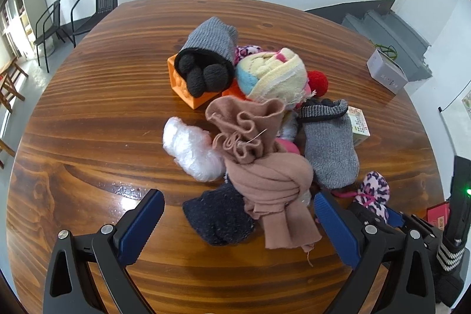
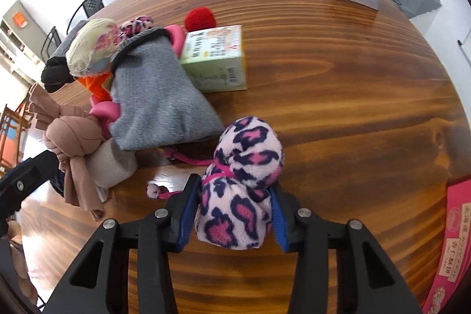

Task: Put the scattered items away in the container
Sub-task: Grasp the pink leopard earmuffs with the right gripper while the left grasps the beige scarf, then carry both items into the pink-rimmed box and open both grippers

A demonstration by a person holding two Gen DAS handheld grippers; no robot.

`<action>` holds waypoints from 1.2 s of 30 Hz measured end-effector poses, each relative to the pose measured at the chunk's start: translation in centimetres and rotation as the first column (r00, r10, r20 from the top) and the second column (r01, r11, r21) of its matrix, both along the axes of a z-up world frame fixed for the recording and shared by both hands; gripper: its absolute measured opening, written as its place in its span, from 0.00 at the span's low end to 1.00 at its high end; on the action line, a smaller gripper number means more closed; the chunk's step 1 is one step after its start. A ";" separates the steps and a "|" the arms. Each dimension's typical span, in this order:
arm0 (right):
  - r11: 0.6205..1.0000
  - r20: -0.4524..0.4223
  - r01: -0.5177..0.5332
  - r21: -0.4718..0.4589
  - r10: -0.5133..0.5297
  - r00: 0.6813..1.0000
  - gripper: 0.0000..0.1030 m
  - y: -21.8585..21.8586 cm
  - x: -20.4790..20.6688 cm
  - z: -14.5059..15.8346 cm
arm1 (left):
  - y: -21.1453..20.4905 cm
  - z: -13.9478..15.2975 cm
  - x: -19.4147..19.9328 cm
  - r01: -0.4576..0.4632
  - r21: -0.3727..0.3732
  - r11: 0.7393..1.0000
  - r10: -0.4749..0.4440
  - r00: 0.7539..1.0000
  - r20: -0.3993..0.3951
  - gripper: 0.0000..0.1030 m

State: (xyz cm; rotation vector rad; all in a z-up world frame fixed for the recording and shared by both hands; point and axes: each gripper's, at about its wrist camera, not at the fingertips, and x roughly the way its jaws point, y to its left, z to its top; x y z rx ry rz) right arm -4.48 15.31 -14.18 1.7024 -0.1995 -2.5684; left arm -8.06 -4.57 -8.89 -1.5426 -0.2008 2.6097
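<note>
Left view: the left gripper [image 1: 238,221] hangs with fingers spread wide over the knotted tan cloth bundle [image 1: 266,167], the orange plastic container [image 1: 188,91] heaped behind and bare wooden table [image 1: 88,122] alongside. Right view: the right gripper [image 2: 234,215] clamps the pink leopard-print fleece pouch [image 2: 241,181], a grey knitted sock [image 2: 160,102] and green cardboard box [image 2: 217,61] just beyond, open tabletop on the other side.

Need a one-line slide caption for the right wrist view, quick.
Right gripper fingers closed on a pink leopard-print fleece bundle on the wooden table, beside a grey knit pouch.

A pink fleece sock with navy leopard spots [image 2: 235,196], knotted into a bundle, lies on the wooden table near a heap of knitted socks piled over an orange plastic container [image 1: 188,90].
</note>
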 end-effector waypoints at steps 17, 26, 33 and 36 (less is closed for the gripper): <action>0.998 -0.028 0.058 -0.023 -0.059 0.998 0.46 2.4 2.1 1.4 | 1.8 -2.9 -3.5 -0.040 0.074 0.996 0.033 0.996 0.084 0.64; 0.998 -0.079 0.063 -0.024 -0.065 0.995 0.46 4.3 4.5 3.7 | 1.2 -1.6 -2.3 -0.054 0.104 0.993 0.048 0.997 0.062 0.64; 0.995 -0.123 0.085 -0.052 -0.091 0.988 0.46 6.4 6.4 5.9 | 2.2 1.6 -0.3 -0.027 0.115 0.993 0.026 1.000 0.006 0.64; 0.993 -0.147 0.100 -0.067 -0.109 0.983 0.46 7.6 7.4 7.1 | 2.9 3.0 0.4 -0.009 0.120 0.993 0.011 1.000 -0.016 0.64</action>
